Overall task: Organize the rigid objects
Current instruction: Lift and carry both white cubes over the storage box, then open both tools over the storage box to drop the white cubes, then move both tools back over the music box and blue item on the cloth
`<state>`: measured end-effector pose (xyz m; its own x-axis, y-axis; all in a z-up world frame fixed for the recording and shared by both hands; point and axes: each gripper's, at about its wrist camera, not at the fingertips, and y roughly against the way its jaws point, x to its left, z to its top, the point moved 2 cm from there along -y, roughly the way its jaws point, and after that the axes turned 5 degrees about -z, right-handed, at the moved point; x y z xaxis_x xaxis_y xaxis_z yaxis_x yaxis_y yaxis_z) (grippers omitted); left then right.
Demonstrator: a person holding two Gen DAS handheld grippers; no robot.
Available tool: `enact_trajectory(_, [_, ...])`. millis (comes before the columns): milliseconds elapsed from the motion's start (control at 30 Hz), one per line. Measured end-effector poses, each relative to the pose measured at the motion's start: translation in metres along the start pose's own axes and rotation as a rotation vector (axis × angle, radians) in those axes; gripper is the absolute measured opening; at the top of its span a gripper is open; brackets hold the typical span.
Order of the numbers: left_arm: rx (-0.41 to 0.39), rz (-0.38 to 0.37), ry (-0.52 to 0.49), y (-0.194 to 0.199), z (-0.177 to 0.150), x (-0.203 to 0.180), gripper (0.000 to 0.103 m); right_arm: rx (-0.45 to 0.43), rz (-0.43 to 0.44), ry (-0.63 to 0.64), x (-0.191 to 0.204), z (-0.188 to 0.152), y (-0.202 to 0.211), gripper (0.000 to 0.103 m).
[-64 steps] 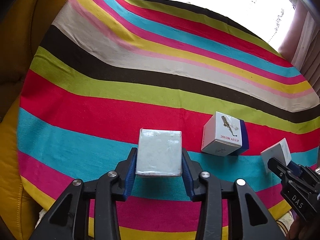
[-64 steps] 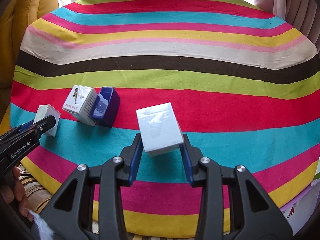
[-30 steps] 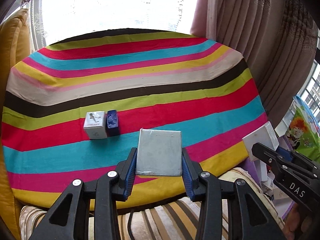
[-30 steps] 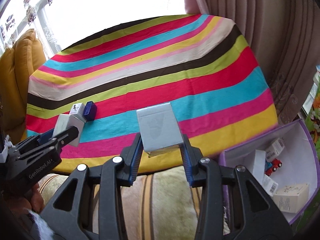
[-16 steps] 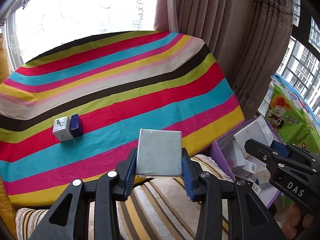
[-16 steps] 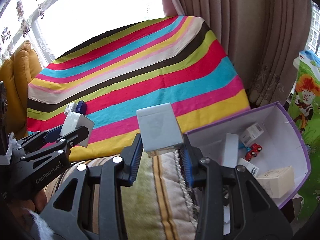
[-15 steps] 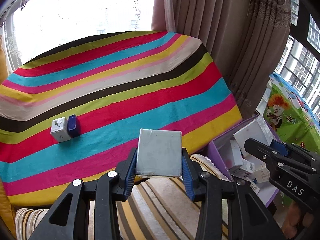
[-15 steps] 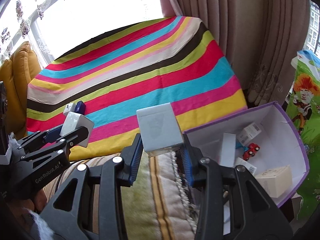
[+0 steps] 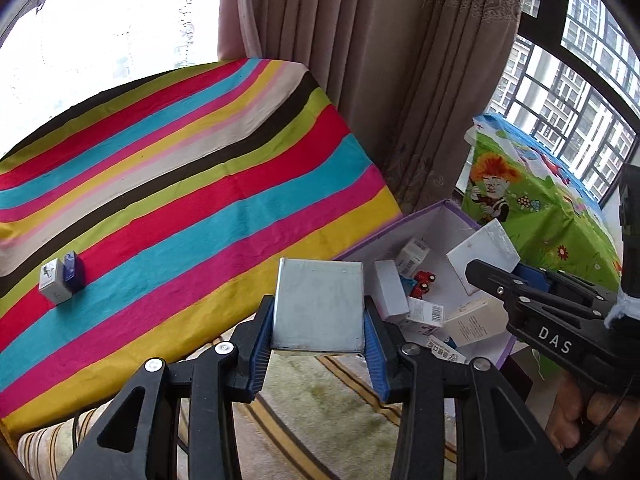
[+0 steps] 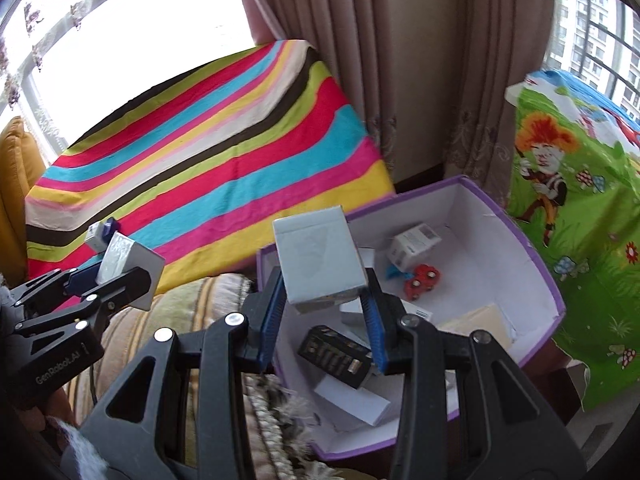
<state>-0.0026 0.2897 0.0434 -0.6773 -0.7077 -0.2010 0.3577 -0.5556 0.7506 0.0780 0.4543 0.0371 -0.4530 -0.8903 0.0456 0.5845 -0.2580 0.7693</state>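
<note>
My left gripper [image 9: 319, 346] is shut on a silver-grey box [image 9: 319, 306], held over the striped rug just left of the purple-rimmed bin [image 9: 400, 240]. My right gripper [image 10: 322, 322] is shut on a white box [image 10: 316, 254], held above the left part of the purple-rimmed bin [image 10: 544, 272]. The right gripper with the white box [image 9: 484, 256] shows at the right of the left wrist view, the left gripper with the silver-grey box [image 10: 128, 260] at the left of the right wrist view. A small white box [image 9: 52, 282] and a blue box [image 9: 73, 270] stay on the striped cloth [image 9: 180, 208].
The bin holds several boxes, a red toy car [image 10: 420, 280] and a black box [image 10: 336, 354]. Curtains [image 10: 360, 60] hang behind the striped table. A green cartoon-print bag [image 10: 580, 220] stands right of the bin. A striped rug [image 9: 320, 412] lies below.
Both grippers have swung right, away from the striped table, each with its box. The bin has come into full view and lies under the right gripper; the small boxes on the cloth have fallen further left.
</note>
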Motion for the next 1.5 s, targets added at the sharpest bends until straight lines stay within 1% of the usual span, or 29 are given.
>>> enact_trajectory(167, [-0.006, -0.036, -0.04, -0.005, 0.004, -0.021, 0.042, -0.014, -0.084, -0.049, -0.02, 0.004, 0.001, 0.042])
enact_trajectory(267, [-0.021, -0.082, -0.062, -0.007, 0.007, -0.033, 0.043, -0.035, -0.127, -0.063, -0.026, 0.007, 0.004, 0.043])
enact_trajectory(300, [-0.027, -0.105, -0.067, -0.008, 0.008, -0.036, 0.043, -0.041, -0.138, -0.068, -0.028, 0.008, 0.005, 0.048])
enact_trajectory(333, [-0.023, -0.126, -0.067, -0.009, 0.009, -0.038, 0.05, -0.045, -0.151, -0.07, -0.03, 0.009, 0.005, 0.056])
enact_trajectory(367, [-0.02, -0.137, -0.061, -0.011, 0.01, -0.039, 0.058, -0.049, -0.167, -0.072, -0.03, 0.01, 0.006, 0.076])
enact_trajectory(400, [-0.026, -0.141, -0.053, -0.011, 0.01, -0.038, 0.061, -0.061, -0.179, -0.074, -0.031, 0.01, 0.008, 0.085])
enact_trajectory(433, [-0.032, -0.141, -0.05, -0.01, 0.011, -0.039, 0.063, -0.073, -0.182, -0.072, -0.031, 0.01, 0.01, 0.086])
enact_trajectory(500, [-0.036, -0.144, -0.042, -0.008, 0.01, -0.036, 0.063, -0.081, -0.19, -0.061, -0.03, 0.012, 0.011, 0.086])
enact_trajectory(733, [-0.05, -0.102, 0.005, 0.005, 0.009, -0.013, 0.063, -0.065, -0.165, -0.042, -0.017, 0.01, 0.01, 0.086])
enact_trajectory(900, [-0.066, -0.022, 0.015, 0.017, 0.01, 0.009, 0.063, -0.068, -0.162, -0.014, -0.001, 0.011, 0.011, 0.087])
enact_trajectory(1000, [-0.066, 0.003, 0.044, 0.023, 0.01, 0.029, 0.063, -0.066, -0.149, 0.002, 0.01, 0.012, 0.012, 0.087])
enact_trajectory(1067, [-0.061, 0.036, 0.062, 0.026, 0.008, 0.043, 0.064, -0.062, -0.138, 0.016, 0.019, 0.012, 0.011, 0.087])
enact_trajectory(1300, [-0.052, 0.147, 0.137, 0.036, 0.001, 0.093, 0.064, -0.029, -0.083, 0.063, 0.052, 0.009, 0.002, 0.088])
enact_trajectory(1433, [-0.049, 0.188, 0.181, 0.042, -0.006, 0.119, 0.064, 0.004, -0.045, 0.093, 0.075, 0.008, -0.006, 0.088])
enact_trajectory(1500, [-0.045, 0.223, 0.189, 0.044, -0.008, 0.13, 0.066, 0.009, -0.027, 0.113, 0.088, 0.007, -0.009, 0.088])
